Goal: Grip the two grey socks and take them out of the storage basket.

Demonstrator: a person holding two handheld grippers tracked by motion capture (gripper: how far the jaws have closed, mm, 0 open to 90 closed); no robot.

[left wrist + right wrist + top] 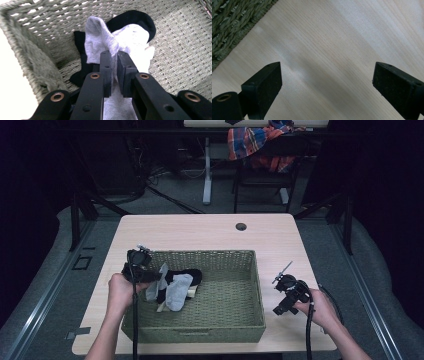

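Left gripper clamped on grey sock in wicker basket; right gripper released, idle over table. Probably lift-out step; next, raise clear of black sock.

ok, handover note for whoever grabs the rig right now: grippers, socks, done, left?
Left gripper: shut on the grey sock, at the left end of the woven basket.
Right gripper: open, holding nothing, over bare table right of the basket.
Black sock: in the basket, under and behind the grey one.
Done: grey sock gripped.
Left: probably lift it out or sort it; black sock not yet gripped.
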